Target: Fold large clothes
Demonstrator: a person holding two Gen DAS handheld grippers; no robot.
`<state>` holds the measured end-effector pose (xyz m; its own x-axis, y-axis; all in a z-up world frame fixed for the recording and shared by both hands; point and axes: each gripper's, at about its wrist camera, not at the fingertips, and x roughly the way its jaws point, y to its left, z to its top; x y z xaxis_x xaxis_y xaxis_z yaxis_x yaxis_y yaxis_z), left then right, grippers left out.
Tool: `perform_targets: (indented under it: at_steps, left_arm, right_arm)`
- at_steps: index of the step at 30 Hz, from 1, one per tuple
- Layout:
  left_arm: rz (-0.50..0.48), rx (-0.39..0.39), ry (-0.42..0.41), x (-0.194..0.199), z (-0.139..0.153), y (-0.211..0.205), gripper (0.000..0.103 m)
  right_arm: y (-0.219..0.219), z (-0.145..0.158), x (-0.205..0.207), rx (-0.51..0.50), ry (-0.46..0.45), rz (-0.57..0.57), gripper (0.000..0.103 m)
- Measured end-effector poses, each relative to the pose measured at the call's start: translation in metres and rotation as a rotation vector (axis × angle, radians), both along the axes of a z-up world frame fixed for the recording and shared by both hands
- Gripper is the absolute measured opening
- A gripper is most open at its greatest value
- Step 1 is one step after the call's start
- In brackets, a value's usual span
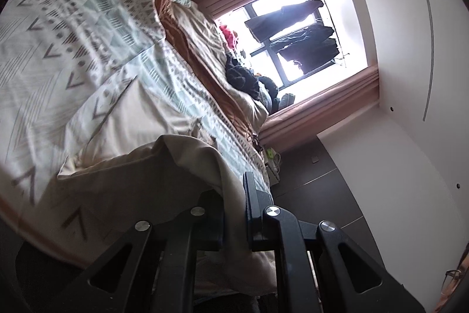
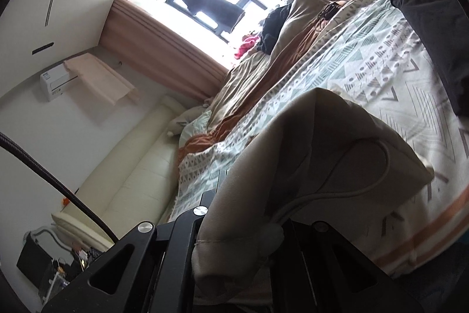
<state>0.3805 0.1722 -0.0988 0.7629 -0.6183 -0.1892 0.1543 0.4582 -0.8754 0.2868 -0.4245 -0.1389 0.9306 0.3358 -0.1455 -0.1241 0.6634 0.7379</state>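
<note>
A beige garment (image 1: 164,163) hangs lifted over the patterned bedspread (image 1: 73,43), and both views are rolled sideways. My left gripper (image 1: 234,195) is shut on one edge of the cloth, which bunches between the black fingers (image 1: 252,195) and drapes over them. In the right wrist view the same beige garment (image 2: 322,154) shows a curved seam and spreads out to the right above the bedspread (image 2: 381,63). My right gripper (image 2: 234,213) is shut on its near edge; the cloth covers the right finger, and only the left finger (image 2: 209,201) shows.
A crumpled tan and orange duvet (image 1: 202,49) lies along the bed's window side, with dark clothes (image 1: 243,75) and a red item (image 1: 230,35) piled there. A cream headboard (image 2: 137,175), pink curtains (image 2: 158,49), a wall air conditioner (image 2: 55,85) and a dark cushion (image 2: 436,25) surround the bed.
</note>
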Motion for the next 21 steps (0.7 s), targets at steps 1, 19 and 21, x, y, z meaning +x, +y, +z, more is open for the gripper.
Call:
perform_targets:
  at_steps: [1,19,21]
  left_arm:
    - [-0.002,0.0,-0.01,0.008,0.006,-0.001,0.012]
    - [0.048,0.002,-0.028,0.099,0.048,-0.008,0.012]
    - [0.053,0.004,-0.016,0.11,0.047,-0.008,0.012]
  right_arm:
    - [0.0,0.003,0.004,0.004,-0.003,-0.008,0.003]
    - [-0.007,0.035,0.103,0.027,-0.035,-0.016,0.003]
    - [-0.01,0.033,0.115,0.036,-0.024,-0.016,0.003]
